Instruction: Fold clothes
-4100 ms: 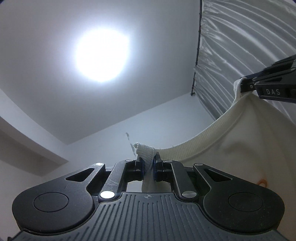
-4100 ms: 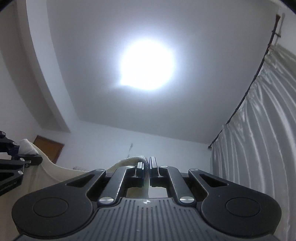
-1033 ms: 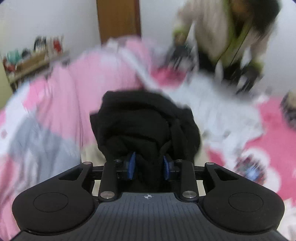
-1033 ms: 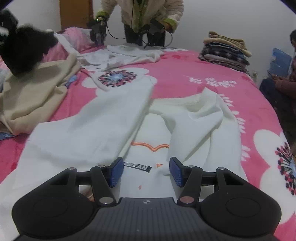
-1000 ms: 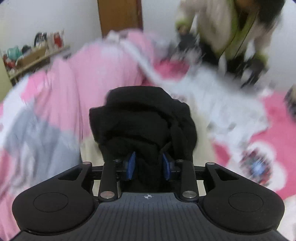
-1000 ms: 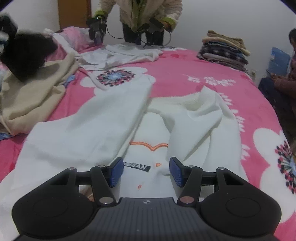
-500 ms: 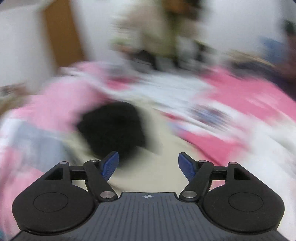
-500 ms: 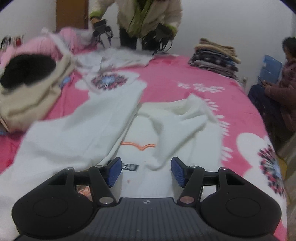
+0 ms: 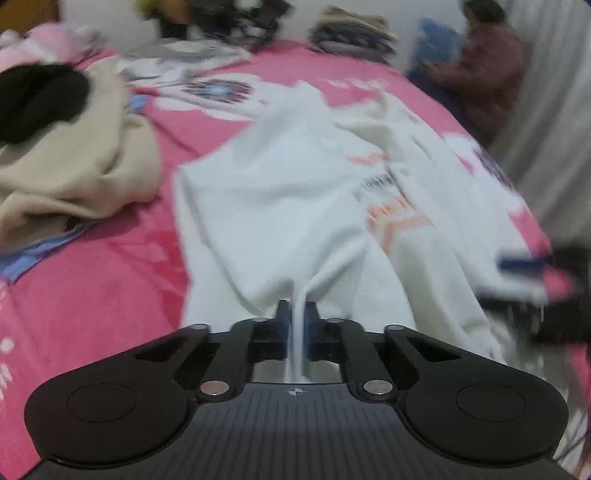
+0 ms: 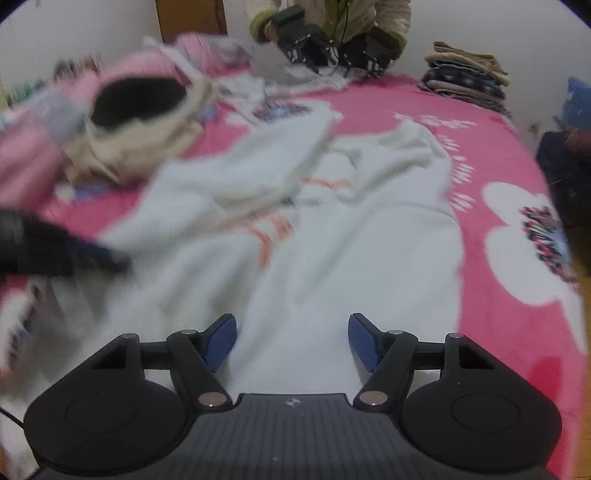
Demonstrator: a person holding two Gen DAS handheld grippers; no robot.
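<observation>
A white sweatshirt (image 9: 295, 192) with orange print lies crumpled on the pink bed; it also shows in the right wrist view (image 10: 332, 251). My left gripper (image 9: 297, 314) is shut on a fold of its near edge. My right gripper (image 10: 291, 338) is open and empty just above the sweatshirt's near part. The right gripper shows blurred at the right edge of the left wrist view (image 9: 535, 273), and the left gripper at the left edge of the right wrist view (image 10: 55, 254).
A beige garment (image 9: 74, 158) with a black garment (image 9: 37, 96) on it lies at the left. A stack of folded clothes (image 10: 465, 77) stands at the far right. Another person (image 10: 332, 26) with grippers works at the far edge of the bed (image 10: 498, 147).
My left gripper let go of the black garment, swung right and shut on the white sweatshirt's edge. My right gripper stayed open and moved lower and closer over the sweatshirt.
</observation>
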